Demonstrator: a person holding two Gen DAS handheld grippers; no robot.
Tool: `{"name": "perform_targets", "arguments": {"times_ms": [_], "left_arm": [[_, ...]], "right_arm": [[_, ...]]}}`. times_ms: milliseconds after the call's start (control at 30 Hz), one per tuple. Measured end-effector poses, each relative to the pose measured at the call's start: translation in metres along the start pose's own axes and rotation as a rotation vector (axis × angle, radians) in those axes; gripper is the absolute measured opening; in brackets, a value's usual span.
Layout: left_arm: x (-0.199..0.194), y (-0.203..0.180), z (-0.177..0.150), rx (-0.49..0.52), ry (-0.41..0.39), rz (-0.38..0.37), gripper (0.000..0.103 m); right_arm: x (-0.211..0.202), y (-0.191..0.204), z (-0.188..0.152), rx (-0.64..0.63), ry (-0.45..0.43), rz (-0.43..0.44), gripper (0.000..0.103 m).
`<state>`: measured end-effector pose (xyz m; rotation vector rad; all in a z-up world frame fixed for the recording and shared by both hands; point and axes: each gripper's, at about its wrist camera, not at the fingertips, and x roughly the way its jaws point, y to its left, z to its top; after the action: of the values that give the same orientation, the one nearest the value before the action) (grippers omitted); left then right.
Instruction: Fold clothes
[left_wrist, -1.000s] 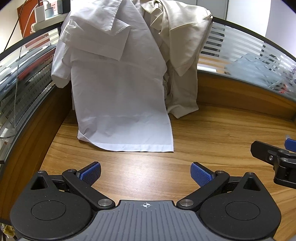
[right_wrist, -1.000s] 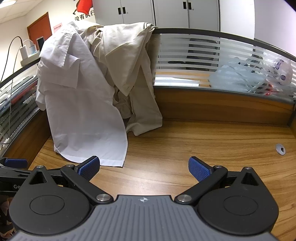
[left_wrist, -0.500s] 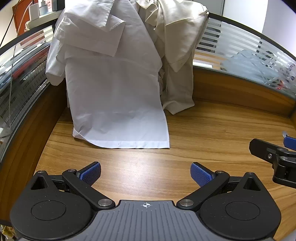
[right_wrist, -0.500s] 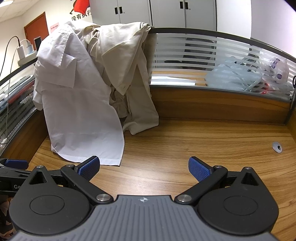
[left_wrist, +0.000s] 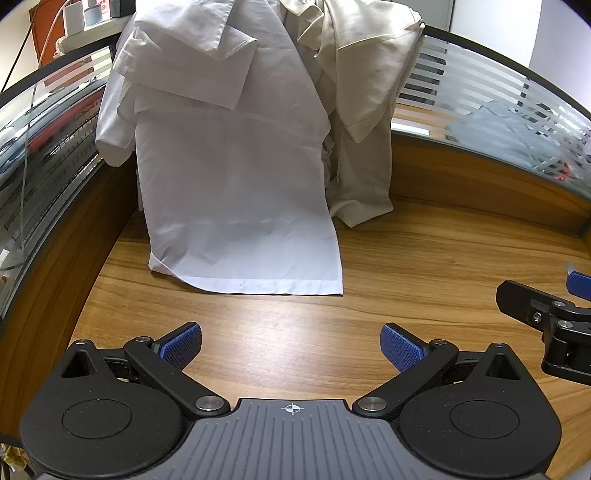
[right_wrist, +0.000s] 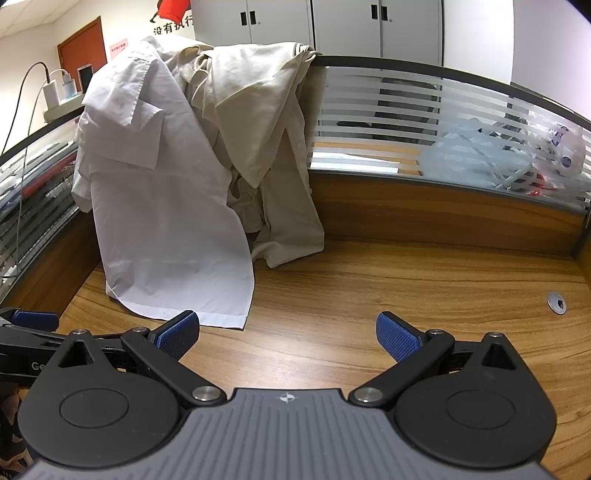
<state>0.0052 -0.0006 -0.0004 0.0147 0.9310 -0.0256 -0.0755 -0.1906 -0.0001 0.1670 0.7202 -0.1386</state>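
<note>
Both tools hover over the wooden desk (left_wrist: 424, 258) with nothing in them: the left gripper (left_wrist: 291, 341) has its blue pads spread wide apart, and the right gripper (right_wrist: 287, 334) is spread just as wide, empty too. The clothes sit up at 12 o'clock in the left wrist view: a white shirt (left_wrist: 236, 177) draped over the glass partition (left_wrist: 480, 96), its hem spilling flat onto the desk, and a beige shirt (left_wrist: 365, 110) hung just beside it toward 1 o'clock, the two touching and overlapping near the top. From the right wrist view the white shirt (right_wrist: 166, 221) lies at 10 to 11 o'clock, the beige shirt (right_wrist: 266, 147) nearer 12. No folding has begun, it seems; the step in hand looks like the reach for the first garment. A sound way to do it: take the white shirt, since it lies on top and closest, pinch the hem near its two corners, one tool to each, and draw it down and toward the person so it slides off the partition without dragging the beige shirt along. Lifting a little before pulling should keep the sleeve from snagging on the rail. Hard to make out: how the collars and shoulders hang behind the partition, whether the crumpled fabric between the shirts is a third garment, and where the white shirt's far sleeve ends. The right tool shows only as a cut-off sliver at 3 o'clock.
</note>
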Motion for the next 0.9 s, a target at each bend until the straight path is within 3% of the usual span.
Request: {"name": "perform_targets", "arguments": {"times_ms": [900], "left_arm": [[0.0018, -0.0013, 0.0, -0.003, 0.005, 0.02, 0.103]], "right_arm": [[0.0017, -0.0048, 0.0005, 0.033, 0.001, 0.003, 0.103]]}}
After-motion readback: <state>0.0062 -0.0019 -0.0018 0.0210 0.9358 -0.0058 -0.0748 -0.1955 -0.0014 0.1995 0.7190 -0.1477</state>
